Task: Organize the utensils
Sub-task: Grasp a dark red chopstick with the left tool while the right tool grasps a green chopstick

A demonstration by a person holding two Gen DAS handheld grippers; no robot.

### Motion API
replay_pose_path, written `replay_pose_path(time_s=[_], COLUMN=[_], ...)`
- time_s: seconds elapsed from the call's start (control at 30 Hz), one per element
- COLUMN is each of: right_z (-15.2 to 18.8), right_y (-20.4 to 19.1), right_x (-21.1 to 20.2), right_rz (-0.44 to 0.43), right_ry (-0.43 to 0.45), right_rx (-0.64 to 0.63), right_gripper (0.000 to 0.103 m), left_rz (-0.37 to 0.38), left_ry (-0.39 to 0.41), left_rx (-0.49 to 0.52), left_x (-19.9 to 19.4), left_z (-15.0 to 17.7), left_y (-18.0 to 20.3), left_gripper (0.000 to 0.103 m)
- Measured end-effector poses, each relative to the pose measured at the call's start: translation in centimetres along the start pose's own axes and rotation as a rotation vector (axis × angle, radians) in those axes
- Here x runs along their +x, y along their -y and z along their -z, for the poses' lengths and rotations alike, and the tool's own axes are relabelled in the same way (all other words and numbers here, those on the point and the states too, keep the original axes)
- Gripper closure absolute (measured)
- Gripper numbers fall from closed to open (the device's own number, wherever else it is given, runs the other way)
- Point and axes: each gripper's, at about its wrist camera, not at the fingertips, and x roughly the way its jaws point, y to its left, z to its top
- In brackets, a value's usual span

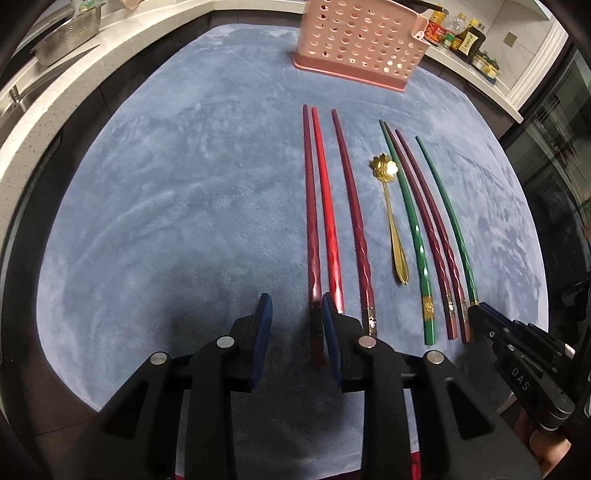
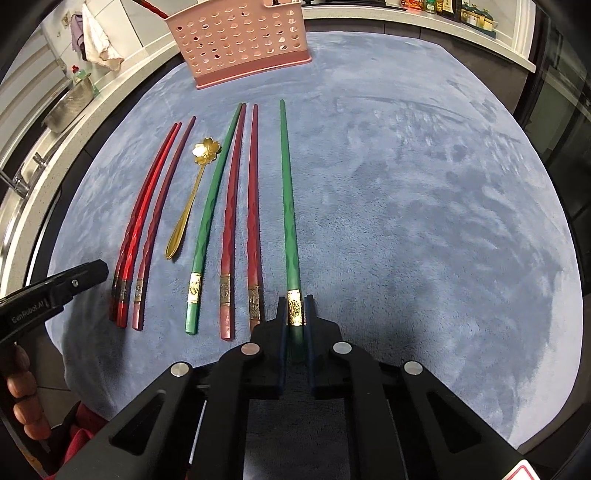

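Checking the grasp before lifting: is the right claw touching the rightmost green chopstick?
Touching. The right wrist view shows the right claw shut on the green chopstick, both pads pressing its gold-banded end.

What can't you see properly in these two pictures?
- Pink basket: both views, its top is cut off by the picture edge, so its contents are hidden.
- Bottles: left wrist view, labels too small to read.
- Green chopstick: right wrist view, its end is hidden between the right gripper's jaws.

Chopsticks [image 2: 243,206] flank the spoon [image 2: 192,195], before the basket [image 2: 236,40].
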Motion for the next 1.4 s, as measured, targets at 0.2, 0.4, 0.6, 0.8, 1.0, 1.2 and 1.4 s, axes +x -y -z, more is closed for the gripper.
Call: replay_pose_path(time_s=[0.2, 0.4, 0.6, 0.8, 1.0, 1.2, 1.4], right_z=[0.0, 0.1, 0.1, 0.1, 0.1, 0.0, 0.0], right_y=[0.0, 0.0, -0.1, -0.1, -0.1, -0.2, 0.3], right_x=[0.0, 0.0, 0.0, 0.0, 0.0, 0.0, -0.5], right_rz=[-0.001, 0.0, 0.001, 0.001, 0.0, 0.001, 0.007], right_ry=[0.0, 0.0, 0.0, 0.0, 0.0, 0.001, 0.017], right_rx=[0.001, 0.001, 0.0, 0.001, 0.001, 0.0, 0.005], right_gripper=[0.096, 0.096, 0.096, 0.096, 0.096, 0.096, 0.096], left_rz=[0.015, 0.022, 0.017, 0.008, 0.014, 0.016, 0.001], left_ry=[-0.025, -0.05, -0.057, -0.054, -0.054, -0.048, -0.01], left_rx=[-0.003, -0.001, 0.006, 0.012, 0.006, -0.001, -0.019], left_x=[0.5, 1.1, 1.5, 1.5, 1.5, 1.4, 0.5], left_z=[0.1, 0.3, 0.5, 0.6, 0.7, 0.6, 0.3], left_y=[0.0, 0.1, 0.2, 0.2, 0.0, -0.1, -0.5], left_gripper=[0.076, 0.077, 0.077, 0.082, 0.093, 0.096, 0.096])
